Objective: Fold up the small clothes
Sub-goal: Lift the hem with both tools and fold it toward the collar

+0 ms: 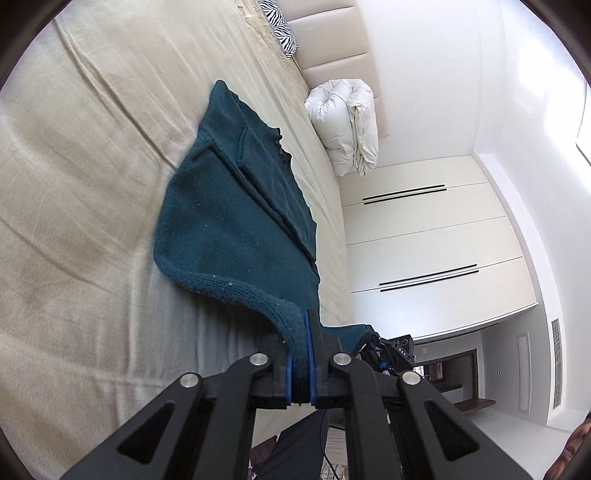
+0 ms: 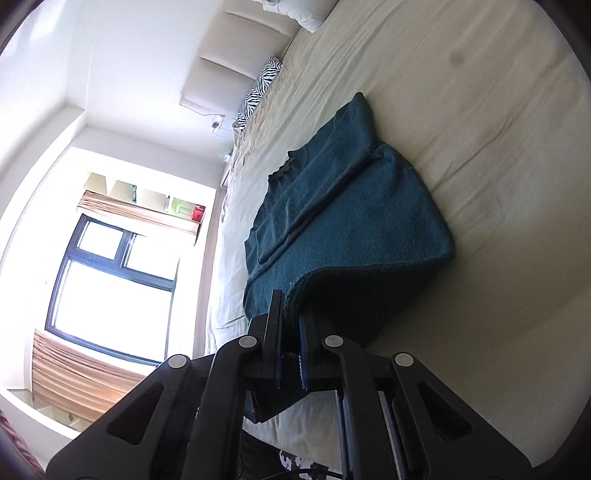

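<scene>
Teal sweater [image 1: 236,221] lifted by its hem off the bed [image 1: 92,184].
Left tongs [image 1: 302,332] and right tongs [image 2: 291,321] each clench a hem corner; its far end lies on the sheet, near a white duvet [image 1: 347,125] and zebra pillow [image 1: 280,26].

Bed [image 1: 92,166] with beige sheet, padded headboard [image 1: 332,48], zebra pillow [image 1: 282,29], white duvet [image 1: 345,125]. White wardrobe [image 1: 424,240] right of frame. Bright window [image 2: 110,280] lower left.
</scene>
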